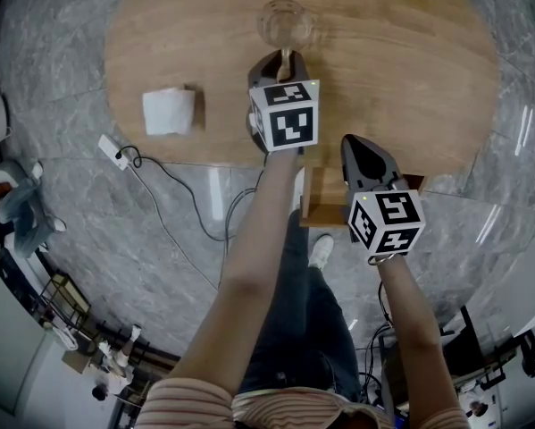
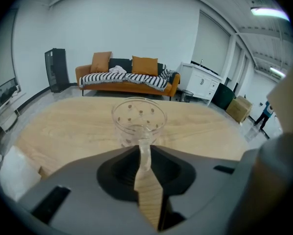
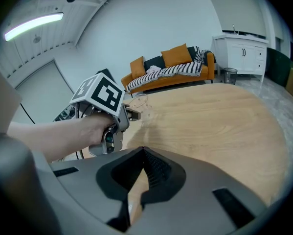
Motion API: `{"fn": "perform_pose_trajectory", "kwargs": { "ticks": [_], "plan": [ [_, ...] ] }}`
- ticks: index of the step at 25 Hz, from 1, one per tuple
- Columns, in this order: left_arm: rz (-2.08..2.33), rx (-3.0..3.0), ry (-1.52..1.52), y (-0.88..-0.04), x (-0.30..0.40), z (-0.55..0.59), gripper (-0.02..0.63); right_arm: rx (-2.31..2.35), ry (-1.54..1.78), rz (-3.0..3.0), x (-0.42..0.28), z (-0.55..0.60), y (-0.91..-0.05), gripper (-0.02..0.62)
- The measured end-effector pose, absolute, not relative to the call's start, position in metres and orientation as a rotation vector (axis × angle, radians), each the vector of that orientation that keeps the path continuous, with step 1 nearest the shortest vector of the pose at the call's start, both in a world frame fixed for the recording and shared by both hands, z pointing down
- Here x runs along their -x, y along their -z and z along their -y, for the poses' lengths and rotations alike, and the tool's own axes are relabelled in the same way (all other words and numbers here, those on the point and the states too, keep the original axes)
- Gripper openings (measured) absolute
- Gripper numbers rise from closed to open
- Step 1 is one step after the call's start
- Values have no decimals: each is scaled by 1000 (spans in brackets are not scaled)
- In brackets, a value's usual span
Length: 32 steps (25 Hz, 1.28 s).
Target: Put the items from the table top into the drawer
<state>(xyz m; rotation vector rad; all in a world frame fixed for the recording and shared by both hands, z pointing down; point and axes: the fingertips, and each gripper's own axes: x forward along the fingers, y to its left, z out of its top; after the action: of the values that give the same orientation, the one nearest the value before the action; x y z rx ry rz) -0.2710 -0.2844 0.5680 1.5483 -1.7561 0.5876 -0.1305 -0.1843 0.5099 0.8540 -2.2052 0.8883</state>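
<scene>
A clear glass cup (image 1: 285,23) with small dots stands at the far middle of the oval wooden table (image 1: 410,70). My left gripper (image 1: 285,58) reaches it from the near side. In the left gripper view the cup (image 2: 138,119) is upright and its thin handle (image 2: 144,151) sits in the narrow slot between the jaws of my left gripper (image 2: 144,166), which press on it. A white paper wad (image 1: 169,112) lies at the table's left. My right gripper (image 1: 363,150) hangs at the table's near edge, shut and empty, beside the open wooden drawer (image 1: 313,206). The right gripper view shows the left gripper (image 3: 132,113) at the cup (image 3: 140,102).
A white power strip with a black cable (image 1: 115,151) lies on the marble floor left of my legs. An orange sofa (image 2: 126,77) and white cabinets (image 2: 205,84) stand beyond the table's far side. The paper wad (image 2: 16,173) shows low at the left.
</scene>
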Motion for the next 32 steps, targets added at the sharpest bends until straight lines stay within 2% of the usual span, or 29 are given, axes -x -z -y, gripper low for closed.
{"fn": "perform_pose_trajectory", "kwargs": {
  "ticks": [14, 32],
  "plan": [
    [1743, -1603, -567, -557, 270, 282, 57, -857, -876, 2193, 123, 174, -506, 8],
    [1758, -1841, -590, -482, 237, 256, 55, -936, -850, 2206, 105, 152, -475, 8]
  ]
}}
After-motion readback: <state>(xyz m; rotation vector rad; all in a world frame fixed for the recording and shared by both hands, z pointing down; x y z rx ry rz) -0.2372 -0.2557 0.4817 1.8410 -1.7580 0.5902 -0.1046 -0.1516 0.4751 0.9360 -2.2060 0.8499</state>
